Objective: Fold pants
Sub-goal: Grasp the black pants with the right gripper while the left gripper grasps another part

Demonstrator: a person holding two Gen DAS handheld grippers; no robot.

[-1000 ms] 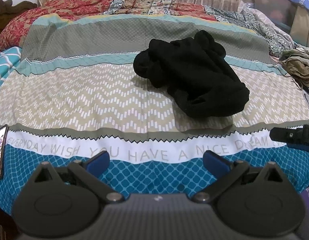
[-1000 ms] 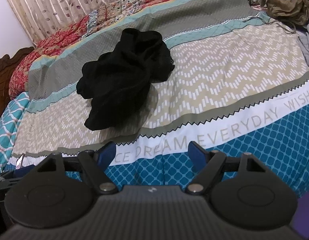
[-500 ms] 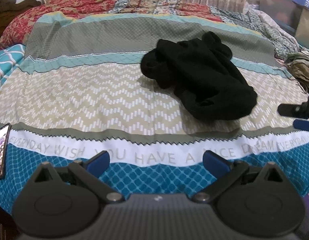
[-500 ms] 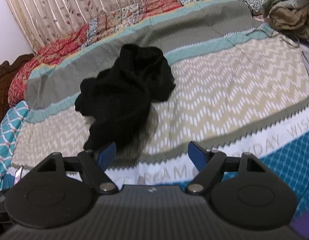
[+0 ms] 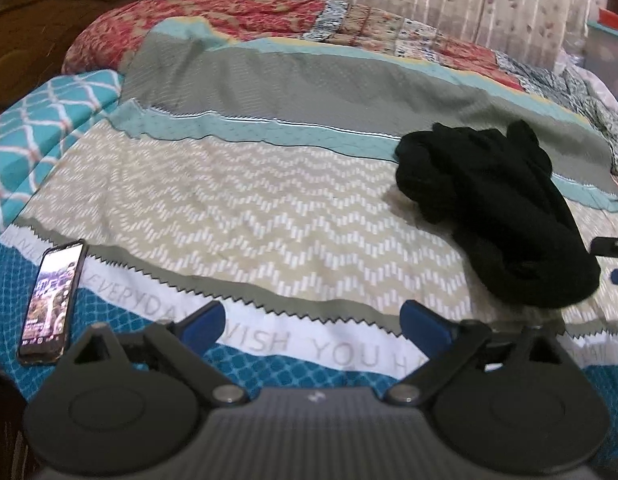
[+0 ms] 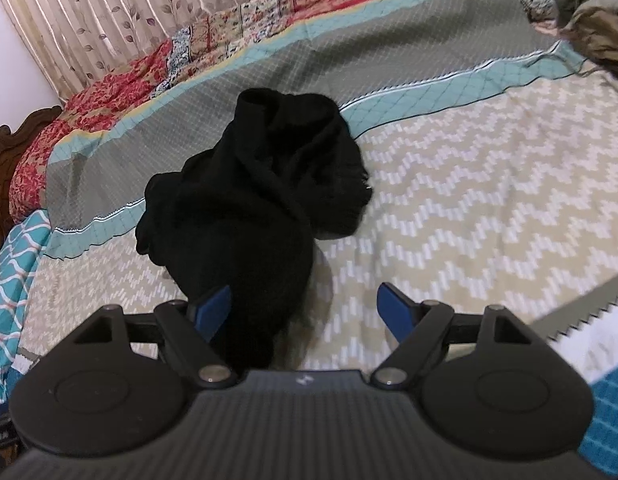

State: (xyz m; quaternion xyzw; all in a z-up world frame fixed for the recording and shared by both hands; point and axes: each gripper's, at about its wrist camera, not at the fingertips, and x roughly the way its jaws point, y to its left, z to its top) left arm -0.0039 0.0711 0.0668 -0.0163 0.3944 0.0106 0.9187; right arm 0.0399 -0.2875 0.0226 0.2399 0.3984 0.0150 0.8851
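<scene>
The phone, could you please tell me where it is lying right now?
In the left wrist view, the phone lies screen-up at the far left on the bedspread's blue border, beside the printed lettering and left of the left gripper.

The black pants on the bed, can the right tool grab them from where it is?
Probably yes. The right tool is open, and the near end of the crumpled black pants already lies between its fingers. Nothing sits in the way.

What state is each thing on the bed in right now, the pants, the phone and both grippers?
black pants: crumpled in a heap on the bedspread, not folded.
phone: lying flat, screen lit.
left gripper: jaws wide but closing, nothing between them.
right gripper: open, near end of the pants between its fingers, not gripped.
</scene>
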